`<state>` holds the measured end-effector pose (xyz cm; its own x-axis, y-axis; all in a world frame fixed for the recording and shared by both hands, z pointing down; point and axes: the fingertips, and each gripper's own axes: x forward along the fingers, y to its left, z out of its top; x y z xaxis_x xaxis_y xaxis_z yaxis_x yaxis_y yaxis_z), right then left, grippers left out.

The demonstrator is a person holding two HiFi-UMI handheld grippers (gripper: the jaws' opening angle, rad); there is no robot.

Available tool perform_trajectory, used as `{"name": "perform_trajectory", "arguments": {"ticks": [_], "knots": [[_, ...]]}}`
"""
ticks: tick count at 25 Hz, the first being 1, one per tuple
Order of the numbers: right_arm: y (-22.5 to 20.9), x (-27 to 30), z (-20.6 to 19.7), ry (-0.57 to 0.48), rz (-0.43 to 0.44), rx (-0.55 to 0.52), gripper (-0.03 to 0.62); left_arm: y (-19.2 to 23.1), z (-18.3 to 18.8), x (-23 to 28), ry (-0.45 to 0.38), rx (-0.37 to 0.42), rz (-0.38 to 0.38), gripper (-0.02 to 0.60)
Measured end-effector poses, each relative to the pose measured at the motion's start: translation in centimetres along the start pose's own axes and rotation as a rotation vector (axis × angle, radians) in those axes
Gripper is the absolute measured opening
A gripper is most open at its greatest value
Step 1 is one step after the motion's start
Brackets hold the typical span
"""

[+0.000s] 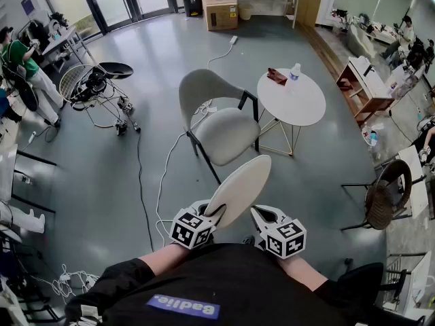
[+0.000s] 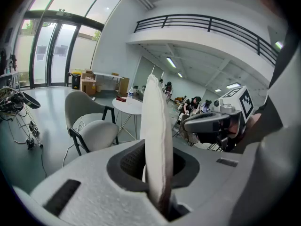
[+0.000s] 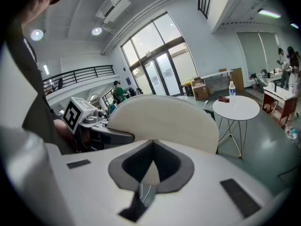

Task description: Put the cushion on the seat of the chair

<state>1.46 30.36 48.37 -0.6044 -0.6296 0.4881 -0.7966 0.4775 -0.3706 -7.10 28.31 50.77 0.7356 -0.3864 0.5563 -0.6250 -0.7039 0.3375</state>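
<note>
A cream oval cushion (image 1: 241,187) hangs tilted in the air in front of me, just short of the chair. My left gripper (image 1: 216,212) is shut on its lower edge; in the left gripper view the cushion (image 2: 154,140) stands edge-on between the jaws (image 2: 157,182). My right gripper (image 1: 256,212) is shut, its tips beside the cushion's lower right edge, holding nothing; its view shows the cushion's broad face (image 3: 164,121). The grey chair's padded seat (image 1: 228,136) is bare, beyond the cushion. The same chair (image 2: 96,131) shows in the left gripper view.
A round white table (image 1: 294,97) with a bottle stands right of the chair. Cables (image 1: 162,182) run over the floor to the chair's left. A wheeled frame (image 1: 102,90) stands at the left, cardboard boxes (image 1: 221,9) at the back, a wicker chair (image 1: 384,195) at the right.
</note>
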Motion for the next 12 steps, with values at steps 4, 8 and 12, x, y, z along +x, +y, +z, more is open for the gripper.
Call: {"name": "perform_trajectory", "arguments": {"ticks": [4,8,12], "knots": [[-0.10,0.12,-0.09,0.001,-0.002,0.005,0.028,0.20,0.10,0.13,0.001,-0.001,0.002,0.061],[-0.47,0.12,-0.08,-0.002,-0.002,0.013,0.028,0.42,0.29,0.45,0.006,-0.005,0.008,0.061],[-0.94,0.06,-0.09,-0.004,-0.002,0.023,0.028,0.44,0.70,0.82,0.004,-0.005,0.012,0.061]]}}
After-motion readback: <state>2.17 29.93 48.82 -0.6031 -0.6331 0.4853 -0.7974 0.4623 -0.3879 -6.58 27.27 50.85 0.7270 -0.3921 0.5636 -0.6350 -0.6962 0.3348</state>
